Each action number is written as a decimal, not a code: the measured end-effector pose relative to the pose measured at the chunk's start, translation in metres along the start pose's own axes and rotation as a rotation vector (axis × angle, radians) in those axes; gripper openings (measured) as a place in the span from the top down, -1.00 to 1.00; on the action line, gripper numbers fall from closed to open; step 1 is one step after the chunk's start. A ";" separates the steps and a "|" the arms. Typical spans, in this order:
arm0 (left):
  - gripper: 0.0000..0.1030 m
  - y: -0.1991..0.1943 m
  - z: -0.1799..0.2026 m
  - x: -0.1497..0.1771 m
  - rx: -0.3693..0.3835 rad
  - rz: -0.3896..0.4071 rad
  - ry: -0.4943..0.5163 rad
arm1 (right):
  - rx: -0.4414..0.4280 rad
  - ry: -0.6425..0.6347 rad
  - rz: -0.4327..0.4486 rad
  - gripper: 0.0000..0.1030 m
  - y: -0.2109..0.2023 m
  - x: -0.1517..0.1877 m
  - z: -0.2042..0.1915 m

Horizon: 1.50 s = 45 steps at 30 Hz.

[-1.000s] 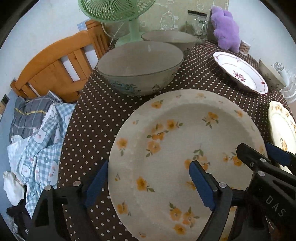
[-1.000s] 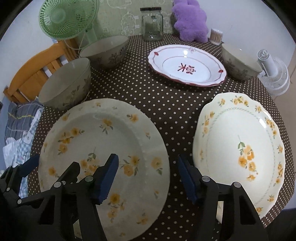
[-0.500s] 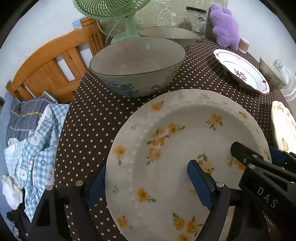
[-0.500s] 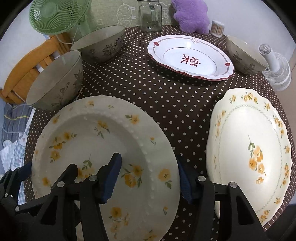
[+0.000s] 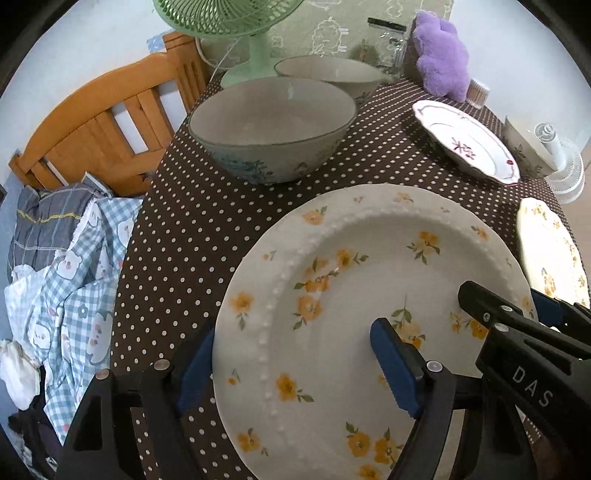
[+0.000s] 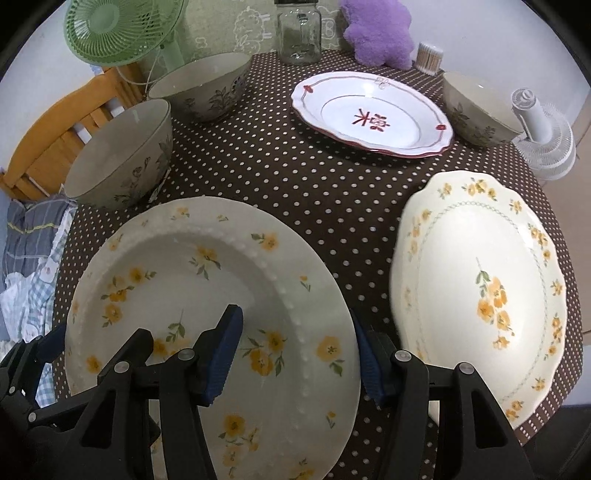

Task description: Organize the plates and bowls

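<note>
A cream plate with orange flowers (image 6: 207,280) lies at the near left of the dotted brown tablecloth (image 6: 295,177). Both grippers straddle its rim. My right gripper (image 6: 295,328) has one blue pad on the plate's inner face and the other tucked under its right edge, and it grips the rim. My left gripper (image 5: 295,343) spans the plate's (image 5: 351,277) left rim and its jaws are closing. The outer pad is at the edge and the inner pad hovers over the well. A scalloped flowered plate (image 6: 480,295) lies to the right.
A grey bowl (image 6: 118,155) stands just behind the held plate, with a second bowl (image 6: 203,85) behind it. A red-patterned plate (image 6: 369,110), a third bowl (image 6: 476,107), a green fan (image 6: 122,29), a jar (image 6: 299,33) and a white fan (image 6: 546,136) are also there. A wooden chair (image 5: 103,122) stands to the left.
Both grippers have narrowed around the flowered plate's rim. The plate's right edge now covers part of the right gripper's outer pad and sits closer to the scalloped plate.
</note>
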<state>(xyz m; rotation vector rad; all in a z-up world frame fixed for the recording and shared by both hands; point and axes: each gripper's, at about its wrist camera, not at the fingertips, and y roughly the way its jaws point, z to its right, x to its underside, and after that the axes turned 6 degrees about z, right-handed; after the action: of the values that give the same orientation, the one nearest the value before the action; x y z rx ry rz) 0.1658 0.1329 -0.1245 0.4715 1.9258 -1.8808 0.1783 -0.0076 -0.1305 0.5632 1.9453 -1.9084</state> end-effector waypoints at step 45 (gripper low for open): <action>-0.56 -0.025 0.235 -0.011 0.098 0.049 0.120 | 0.085 0.140 0.063 -0.20 -0.052 0.009 0.233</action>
<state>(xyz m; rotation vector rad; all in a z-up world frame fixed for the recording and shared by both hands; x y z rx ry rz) 0.1749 -0.1022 -0.0993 0.6697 1.8835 -1.9621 0.1378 -0.2411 -0.0964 0.7921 1.9127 -1.9670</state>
